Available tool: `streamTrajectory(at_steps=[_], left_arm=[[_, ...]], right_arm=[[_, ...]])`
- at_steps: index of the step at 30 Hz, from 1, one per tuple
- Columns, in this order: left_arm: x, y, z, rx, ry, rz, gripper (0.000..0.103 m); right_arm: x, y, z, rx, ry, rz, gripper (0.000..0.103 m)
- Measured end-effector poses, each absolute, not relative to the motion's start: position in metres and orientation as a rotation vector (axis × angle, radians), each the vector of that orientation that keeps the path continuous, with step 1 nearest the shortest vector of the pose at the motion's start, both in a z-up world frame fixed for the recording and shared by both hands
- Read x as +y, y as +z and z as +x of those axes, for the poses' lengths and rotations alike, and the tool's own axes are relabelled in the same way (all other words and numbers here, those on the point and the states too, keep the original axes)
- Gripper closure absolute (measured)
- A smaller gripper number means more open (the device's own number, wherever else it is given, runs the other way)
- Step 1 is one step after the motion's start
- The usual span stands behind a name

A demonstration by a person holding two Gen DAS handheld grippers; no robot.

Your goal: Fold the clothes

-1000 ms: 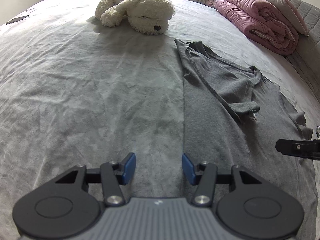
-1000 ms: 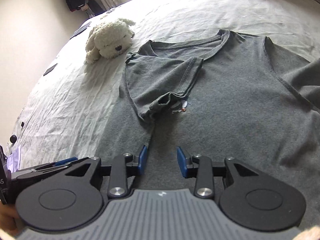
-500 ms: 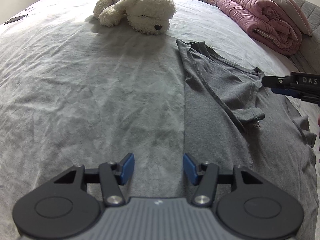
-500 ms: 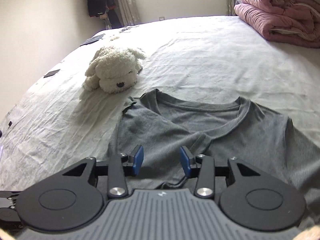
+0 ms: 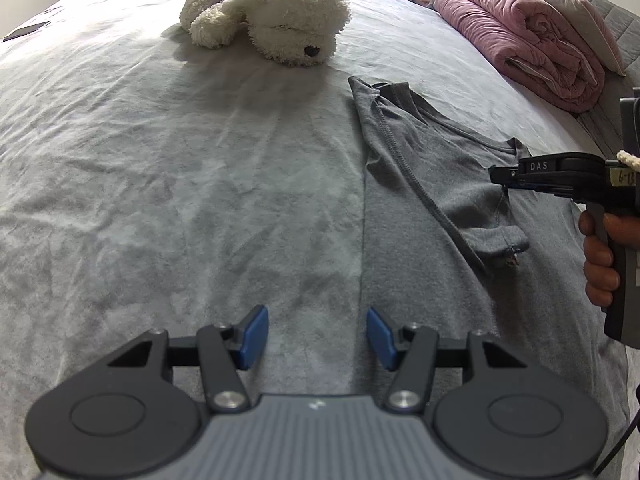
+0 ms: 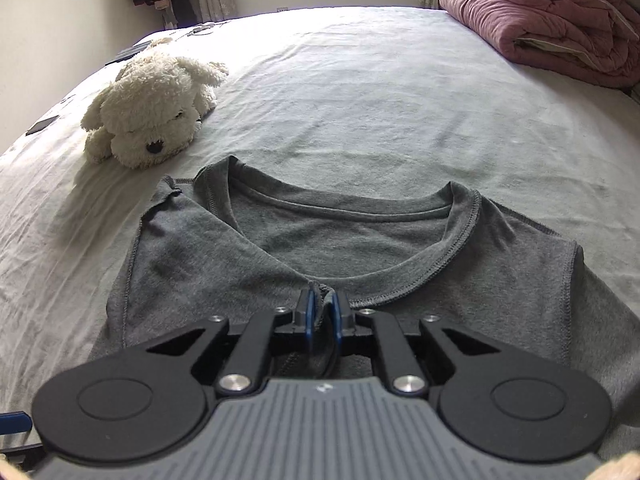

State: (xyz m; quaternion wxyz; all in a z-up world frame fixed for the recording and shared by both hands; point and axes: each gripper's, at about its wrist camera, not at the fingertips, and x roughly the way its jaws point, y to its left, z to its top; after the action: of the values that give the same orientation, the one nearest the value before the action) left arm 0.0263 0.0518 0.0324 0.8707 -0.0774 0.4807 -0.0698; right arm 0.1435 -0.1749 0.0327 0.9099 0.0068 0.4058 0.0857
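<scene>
Room: bedroom, wide bed [image 6: 360,92] under a pale grey sheet, used as the folding surface because broad and flat.
Background: pink quilt [image 6: 552,20] rolled at the far right edge, white plush dog [image 6: 152,116] near the far left, both well apart from the working area.
T-shirt [image 6: 400,248]: grey, spread flat near the front of the bed, neckline away from the cameras; left sleeve side already laid over the chest in a diagonal flap, giving a straight long edge on that side.
Far side of shirt: right shoulder and sleeve lying unfolded, spread outward.
Right gripper [image 6: 322,312]: blue pads pinched on a small bunch of the folded flap's cloth, just below the collar; seemingly clamped to lift or shift that layer.
Left gripper [image 5: 316,332]: pads spread wide, holding nothing, hovering over the sheet just beside the shirt's straight folded edge, likely waiting to assist.
Stage: judged part-way, one side turned in, the other not.
Risk: thin pinch may slip or drag the layer askew.
</scene>
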Motion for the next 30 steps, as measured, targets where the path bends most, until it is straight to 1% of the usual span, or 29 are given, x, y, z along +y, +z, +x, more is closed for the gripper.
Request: streamTrajectory(at_steps=[8,13,16,20,22,25,27,30], left_arm=[[0.045,0.030,0.025,0.995,-0.142,-0.101,0.046],[0.041,0.028,0.023,0.991,-0.143,-0.069,0.046],[0.041,0.027,0.023,0.993,-0.144,-0.058,0.046],[0.037,0.025,0.022,0.991,-0.141,-0.024,0.046],[0.033,0.024,0.020,0.986,-0.136,0.006,0.045],[0.030,0.023,0.020,0.979,-0.126,0.037,0.044],[0.030,0.023,0.020,0.976,-0.121,0.046,0.043],[0.030,0.023,0.020,0.974,-0.115,0.055,0.041]], right_arm=[[-0.162,0.068,0.130,0.700,0.202,-0.052,0.094],[-0.153,0.075,0.136,0.681,0.209,-0.078,0.094],[-0.154,0.075,0.140,0.693,0.173,-0.059,0.094],[-0.158,0.082,0.122,0.621,0.183,-0.001,0.095],[-0.158,0.079,0.120,0.640,0.155,0.000,0.095],[-0.162,0.053,0.136,0.756,0.083,-0.015,0.095],[-0.164,0.040,0.145,0.793,0.074,-0.019,0.095],[-0.157,0.033,0.148,0.790,0.065,-0.063,0.095]])
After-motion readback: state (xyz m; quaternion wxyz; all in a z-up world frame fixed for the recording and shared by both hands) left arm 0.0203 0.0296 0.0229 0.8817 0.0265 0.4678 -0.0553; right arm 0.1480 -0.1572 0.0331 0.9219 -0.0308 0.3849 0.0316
